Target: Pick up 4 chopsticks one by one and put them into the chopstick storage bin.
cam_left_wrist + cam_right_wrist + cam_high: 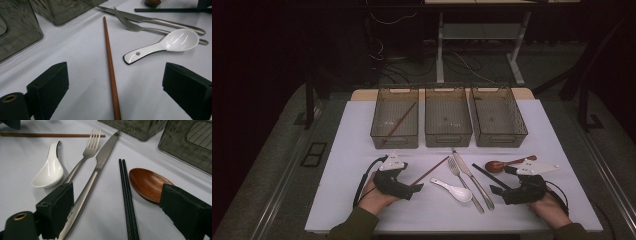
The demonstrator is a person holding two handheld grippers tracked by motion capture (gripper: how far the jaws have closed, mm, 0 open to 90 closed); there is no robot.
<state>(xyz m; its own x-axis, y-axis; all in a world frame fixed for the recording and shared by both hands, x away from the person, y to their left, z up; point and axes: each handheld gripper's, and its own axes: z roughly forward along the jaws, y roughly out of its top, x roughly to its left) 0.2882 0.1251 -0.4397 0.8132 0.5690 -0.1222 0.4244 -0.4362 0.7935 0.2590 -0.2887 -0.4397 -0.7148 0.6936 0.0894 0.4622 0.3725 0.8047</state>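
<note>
Straddling the brown chopstick [111, 72] untouched, the left tongs [115, 87] gape, as do the right tongs [117, 212] over black chopsticks [128, 202], open bench [362, 130] leftward.

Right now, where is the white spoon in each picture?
High view: the white spoon lies at the middle of the table, left of the fork.
Left gripper view: upper right, just below the fork.
Right gripper view: upper left, left of the fork.
Shared landmark: the fork beside it.
</note>
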